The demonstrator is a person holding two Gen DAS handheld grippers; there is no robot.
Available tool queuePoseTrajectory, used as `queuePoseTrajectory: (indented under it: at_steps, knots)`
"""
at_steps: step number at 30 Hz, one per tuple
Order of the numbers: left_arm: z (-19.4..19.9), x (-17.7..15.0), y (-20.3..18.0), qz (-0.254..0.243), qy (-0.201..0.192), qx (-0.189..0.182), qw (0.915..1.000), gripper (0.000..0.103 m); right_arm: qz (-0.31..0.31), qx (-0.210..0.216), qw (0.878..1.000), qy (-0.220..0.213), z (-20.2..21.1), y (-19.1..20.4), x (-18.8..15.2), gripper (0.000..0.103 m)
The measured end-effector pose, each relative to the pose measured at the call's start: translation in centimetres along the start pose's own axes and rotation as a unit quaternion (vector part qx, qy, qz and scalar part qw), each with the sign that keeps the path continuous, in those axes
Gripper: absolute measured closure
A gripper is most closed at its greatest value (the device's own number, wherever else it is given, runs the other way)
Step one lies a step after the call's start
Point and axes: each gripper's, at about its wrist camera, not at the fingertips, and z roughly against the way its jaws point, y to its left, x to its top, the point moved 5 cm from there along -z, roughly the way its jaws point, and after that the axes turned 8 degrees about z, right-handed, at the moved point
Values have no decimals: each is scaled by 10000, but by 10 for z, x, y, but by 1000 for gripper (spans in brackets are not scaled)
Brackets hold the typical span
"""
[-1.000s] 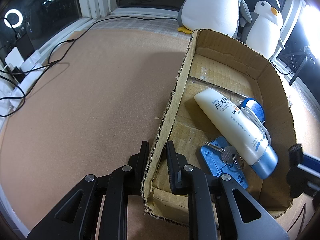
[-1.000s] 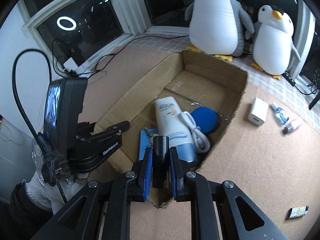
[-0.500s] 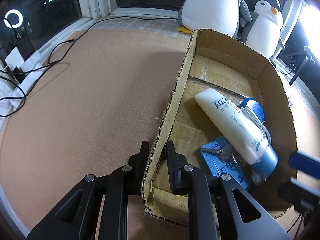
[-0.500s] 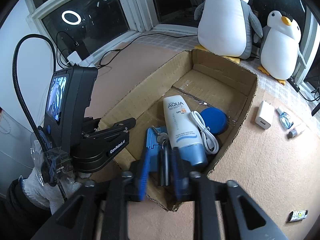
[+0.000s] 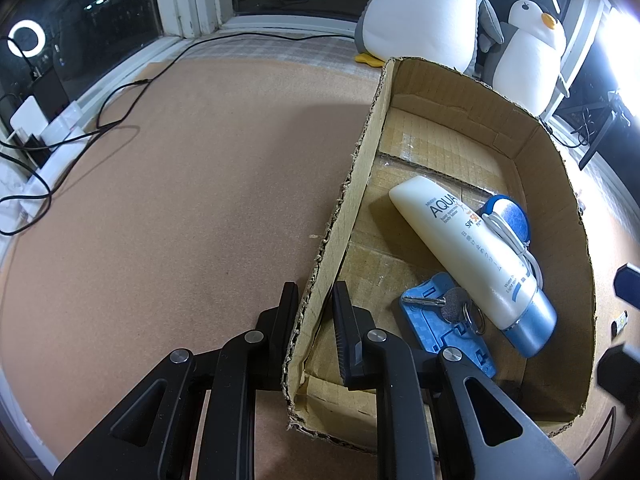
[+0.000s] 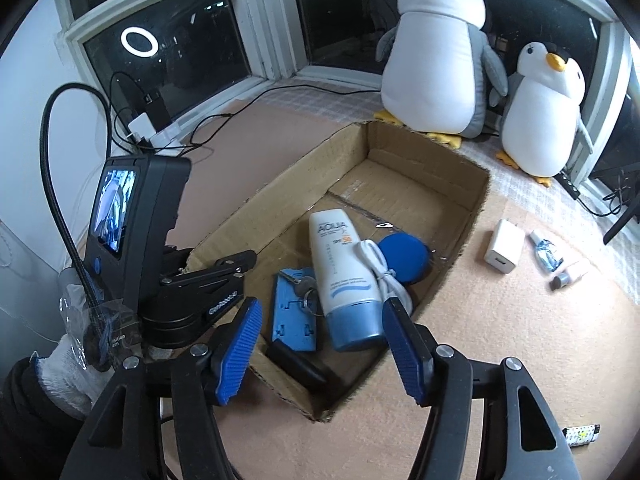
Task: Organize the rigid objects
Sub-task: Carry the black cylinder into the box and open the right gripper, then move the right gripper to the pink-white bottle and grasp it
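- right gripper (image 6: 320,344): jaws opening, nothing btwn them; small black cylinder (image 6: 297,365) lies in cardboard box (image 6: 452,276) near corner, just below the blue pads (image 6: 236,348)
- left gripper (image 5: 314,312) clamped on box's side wall

Both tools are matte black plastic with silver screw heads at the pivots. The right gripper (image 6: 322,340) carries ribbed blue pads; the left gripper (image 5: 314,320) has black ones, a small lit screen, and a braided cable. The left hand (image 6: 66,372) wears what looks like a white knit glove under a dark sleeve.
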Motion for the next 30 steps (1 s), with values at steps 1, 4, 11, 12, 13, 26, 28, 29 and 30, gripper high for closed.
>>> queuePoseTrajectory:
  at_steps: [1,4,11,12,13,26,28,29,30]
  knots:
    - [0,-1,0,3,-1,-2,10000,87,-34,-23,10000,-20,2,-4,-1,44]
    - [0,-1,0,4,-2,-1,10000,87,-163,-80,9998,-68,8,-18,-3,43]
    - [0,0,1,0,3,2,10000,87,-685,-385,9968,-142,19,-71,-13,42]
    - [0,0,1,-2,4,4,10000,87,-789,-456,9957,-139,20,-82,-15,42]
    - [0,0,1,-3,6,5,10000,87,-896,-571,9943,-124,21,-94,-17,42]
    - [0,0,0,10,2,12,10000,87,-2205,-1328,9663,-93,18,-220,-30,42]
    - [0,0,0,7,2,15,10000,87,-2423,-1350,9607,-75,15,-235,-33,42]
    - [0,0,0,8,2,14,10000,87,-2551,-1356,9573,-58,12,-243,-34,42]
    - [0,0,0,7,-1,15,10000,87,-2665,-1343,9544,-57,10,-250,-35,42]
